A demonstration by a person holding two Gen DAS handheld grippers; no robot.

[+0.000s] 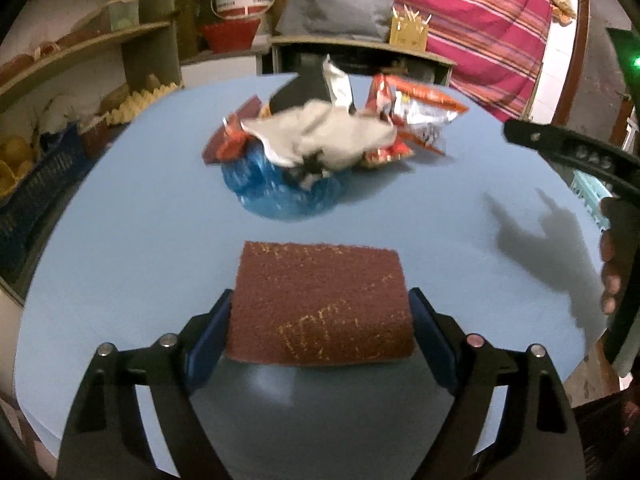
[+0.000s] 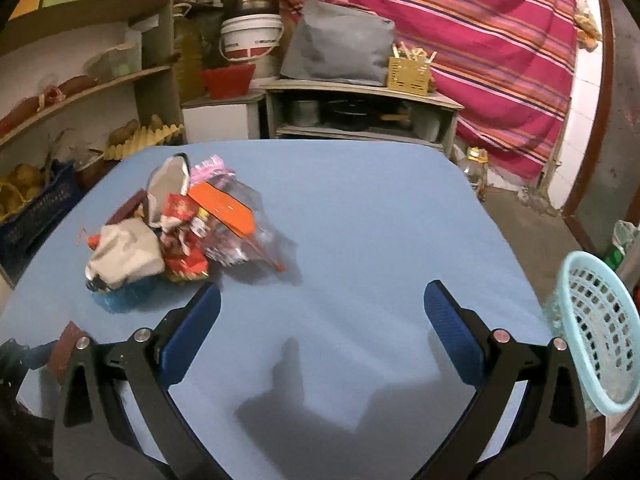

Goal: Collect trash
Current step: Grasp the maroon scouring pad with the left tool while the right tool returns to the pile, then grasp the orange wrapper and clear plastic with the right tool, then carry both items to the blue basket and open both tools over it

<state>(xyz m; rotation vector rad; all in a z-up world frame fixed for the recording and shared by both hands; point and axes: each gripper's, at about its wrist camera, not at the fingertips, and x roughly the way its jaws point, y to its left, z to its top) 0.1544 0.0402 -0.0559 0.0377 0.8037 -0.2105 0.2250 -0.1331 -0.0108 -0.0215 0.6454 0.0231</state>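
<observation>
My left gripper [image 1: 320, 312] is shut on a brown scouring pad [image 1: 320, 300] and holds it above the blue table [image 1: 140, 220]. Beyond it lies a trash pile [image 1: 320, 140]: grey crumpled paper, red and silver snack wrappers and a blue plastic bag. In the right wrist view the trash pile [image 2: 176, 240] sits to the left on the table [image 2: 380, 220]. My right gripper [image 2: 320, 320] is open and empty above bare table, right of the pile. Part of the right gripper [image 1: 568, 148] shows at the right edge of the left wrist view.
A light blue mesh basket [image 2: 596, 332] stands off the table's right edge. Shelves with food and tubs [image 2: 80, 92] stand at the left, a low cabinet [image 2: 360, 108] and a striped cloth [image 2: 480, 40] behind the table.
</observation>
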